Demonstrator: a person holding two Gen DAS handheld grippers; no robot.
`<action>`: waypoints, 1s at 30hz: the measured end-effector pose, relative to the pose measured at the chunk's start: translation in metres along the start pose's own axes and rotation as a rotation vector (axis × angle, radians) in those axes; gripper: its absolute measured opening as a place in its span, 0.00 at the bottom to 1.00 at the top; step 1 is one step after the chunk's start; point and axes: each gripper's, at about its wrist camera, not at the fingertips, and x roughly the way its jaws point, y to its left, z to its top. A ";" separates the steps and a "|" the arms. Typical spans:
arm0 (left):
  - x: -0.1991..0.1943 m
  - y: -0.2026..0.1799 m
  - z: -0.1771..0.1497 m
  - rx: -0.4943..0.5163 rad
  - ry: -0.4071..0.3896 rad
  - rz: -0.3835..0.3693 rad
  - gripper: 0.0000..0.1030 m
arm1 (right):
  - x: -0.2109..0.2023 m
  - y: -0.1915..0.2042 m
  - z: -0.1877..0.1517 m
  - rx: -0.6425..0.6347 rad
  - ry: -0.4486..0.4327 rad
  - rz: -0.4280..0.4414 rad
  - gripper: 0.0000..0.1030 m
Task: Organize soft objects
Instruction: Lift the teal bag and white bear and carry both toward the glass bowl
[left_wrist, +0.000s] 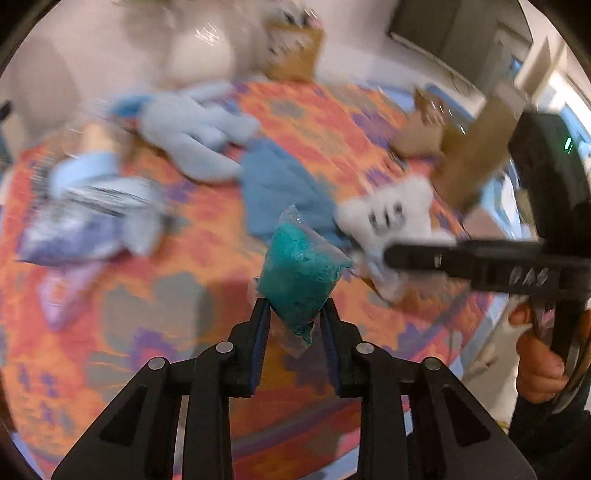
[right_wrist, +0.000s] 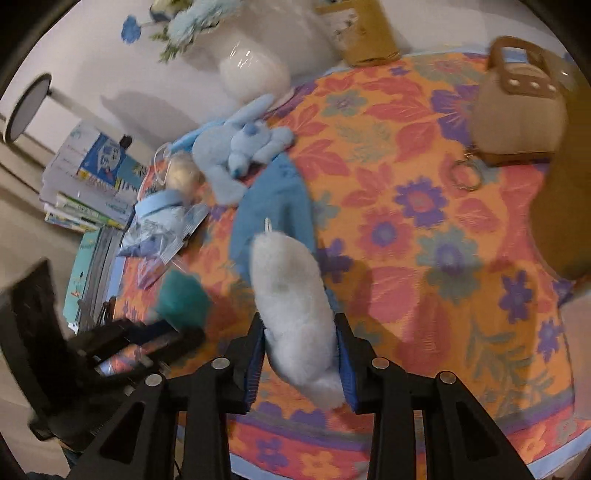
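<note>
Lying at the far left of the counter (right_wrist: 424, 155), which is covered in an orange floral cloth, are a clear packet with pale blue cloth inside (right_wrist: 162, 225) and, just beyond it, a light blue plush rabbit (right_wrist: 240, 144). A blue folded cloth (right_wrist: 273, 206) is resting near the rabbit, toward the middle of the counter.

The left gripper (left_wrist: 295, 306) is holding a clear bag of teal filling (left_wrist: 301, 273) between its jaws, which are standing narrow and pinching the bag's lower end; the bag is hanging above the cloth at the near middle. In the right wrist view the same bag (right_wrist: 181, 295) is showing as a blurred teal patch at the near left, with the left gripper (right_wrist: 184, 338) beneath it.

The right gripper (right_wrist: 299, 343) is clamping a white fluffy plush toy (right_wrist: 288, 295), its jaws set narrowly against the toy's sides, over the near middle of the counter and in front of the blue cloth. In the left wrist view the right gripper (left_wrist: 391, 254) is reaching in from the right with that white toy (left_wrist: 391, 214), and a hand (left_wrist: 535, 354) is gripping its handle at the right edge.

Sitting at the far right is a tan handbag (right_wrist: 517, 110) with a key ring (right_wrist: 467, 177) beside it. A white vase (right_wrist: 251, 74) and a brown paper bag (right_wrist: 365, 33) are standing at the far edge.
</note>
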 end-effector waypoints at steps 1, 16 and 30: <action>0.003 -0.007 -0.002 0.003 0.002 -0.003 0.33 | -0.003 -0.001 0.002 0.003 -0.007 -0.007 0.40; 0.032 -0.010 0.017 0.029 0.006 -0.054 0.62 | -0.001 -0.016 -0.011 -0.004 -0.037 -0.107 0.74; -0.023 -0.052 0.012 0.094 -0.117 -0.027 0.33 | -0.051 0.010 -0.024 -0.120 -0.198 -0.179 0.43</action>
